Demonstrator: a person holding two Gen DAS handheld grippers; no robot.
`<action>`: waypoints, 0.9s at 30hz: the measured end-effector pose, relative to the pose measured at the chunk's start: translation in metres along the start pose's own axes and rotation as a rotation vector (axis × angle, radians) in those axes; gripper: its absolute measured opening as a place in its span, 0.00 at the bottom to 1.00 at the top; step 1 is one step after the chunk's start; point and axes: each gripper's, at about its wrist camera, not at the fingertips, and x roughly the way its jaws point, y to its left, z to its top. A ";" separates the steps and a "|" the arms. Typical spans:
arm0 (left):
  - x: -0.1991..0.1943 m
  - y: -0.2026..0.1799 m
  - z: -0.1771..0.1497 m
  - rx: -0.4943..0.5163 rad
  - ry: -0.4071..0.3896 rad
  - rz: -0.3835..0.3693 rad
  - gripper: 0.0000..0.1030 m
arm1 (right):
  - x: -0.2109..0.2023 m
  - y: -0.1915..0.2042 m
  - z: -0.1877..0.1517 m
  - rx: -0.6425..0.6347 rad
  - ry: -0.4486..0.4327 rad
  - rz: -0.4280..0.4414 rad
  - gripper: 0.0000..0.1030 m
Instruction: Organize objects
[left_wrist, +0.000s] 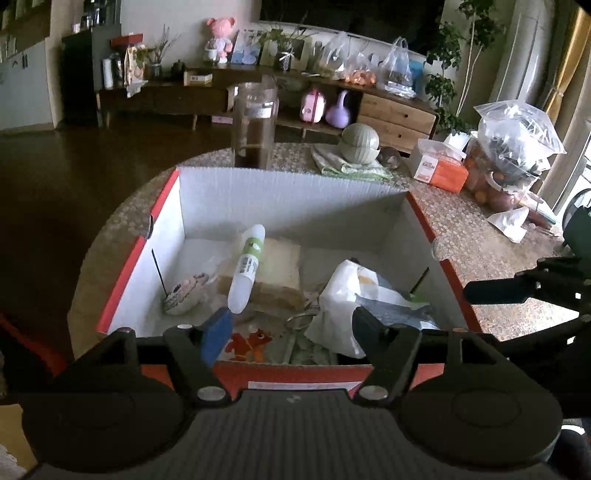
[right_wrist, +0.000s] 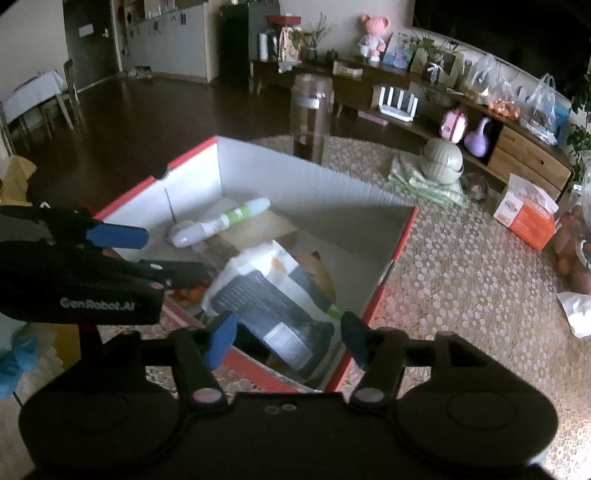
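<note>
A red cardboard box with white inner walls (left_wrist: 288, 192) stands on the round table; it also shows in the right wrist view (right_wrist: 295, 177). Inside lie a white tube with a green label (left_wrist: 246, 267) (right_wrist: 221, 221), a tan flat pack (left_wrist: 277, 273), a small patterned pouch (left_wrist: 184, 291), a white and grey packet (left_wrist: 369, 295) (right_wrist: 273, 295) and a card with an orange print (left_wrist: 251, 343). My left gripper (left_wrist: 291, 328) is open above the box's near edge, the tube's end close to its left finger. My right gripper (right_wrist: 288, 336) is open around the packet's near end. The left gripper also shows in the right wrist view (right_wrist: 147, 254).
On the table beyond the box stand a tall glass jar (left_wrist: 255, 125), a green lidded bowl on a cloth (left_wrist: 360, 144), an orange tissue pack (left_wrist: 439, 166) and a bag of items (left_wrist: 513, 147). A sideboard (left_wrist: 395, 118) lines the far wall.
</note>
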 end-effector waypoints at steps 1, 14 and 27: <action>-0.002 0.000 0.001 0.000 -0.003 0.000 0.69 | -0.004 0.000 0.000 0.000 -0.011 0.008 0.62; -0.038 -0.016 0.000 0.000 -0.048 -0.023 0.69 | -0.047 -0.018 -0.010 0.080 -0.134 0.143 0.77; -0.067 -0.035 -0.012 0.016 -0.096 0.017 0.90 | -0.080 -0.034 -0.032 0.093 -0.231 0.202 0.82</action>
